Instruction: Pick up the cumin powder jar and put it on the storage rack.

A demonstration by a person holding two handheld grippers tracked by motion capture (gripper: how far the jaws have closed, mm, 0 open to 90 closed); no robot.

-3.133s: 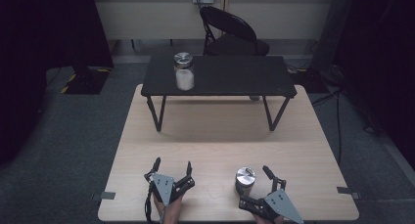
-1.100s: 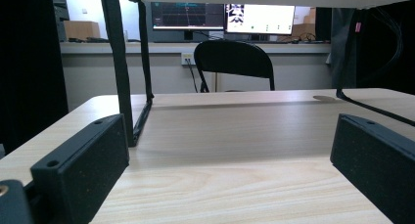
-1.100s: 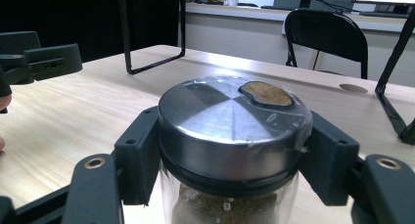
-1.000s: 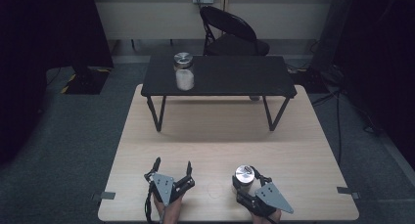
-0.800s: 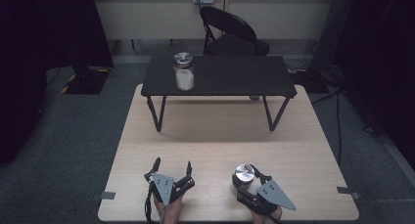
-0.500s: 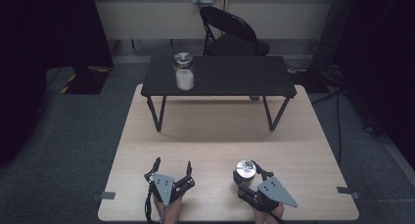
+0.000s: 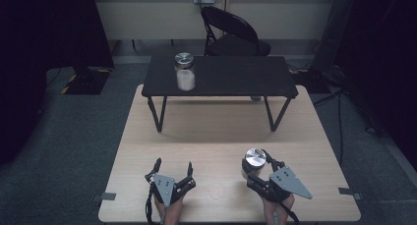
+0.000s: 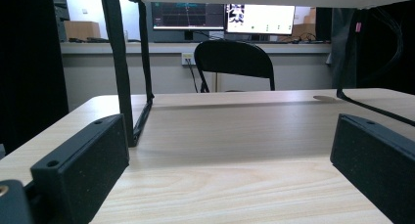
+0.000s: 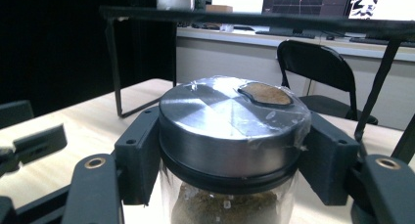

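Two grippers: both sit at the near edge of the wooden table (image 7: 221, 136), one in each of the person's hands.
Right gripper (image 7: 256, 172): jaws closed against the near jar (image 7: 255, 162), one pad on each side, just under the lid; in the right gripper view both pads press the jar's neck.
Near jar, position: stands on the table at near right, inside the right gripper's jaws.
Near jar, build: clear glass body, brushed metal lid (image 9: 235, 119), brown granular fill showing through the glass; a film or tape seems to lie over the lid.
Handling estimate: rigid, smooth, likely slippery and breakable; moderate weight with its fill. Best hold is the glass below the lid rim, so the rim acts as a stop.
Left gripper (image 7: 172, 172): jaws spread wide, nothing between them, resting low over bare table.
Black stand (image 7: 220, 77): low, on the table's far half.
Second jar (image 7: 185, 71): on the stand's left part, white contents, metal lid.
Chair (image 7: 233, 34): beyond the table.
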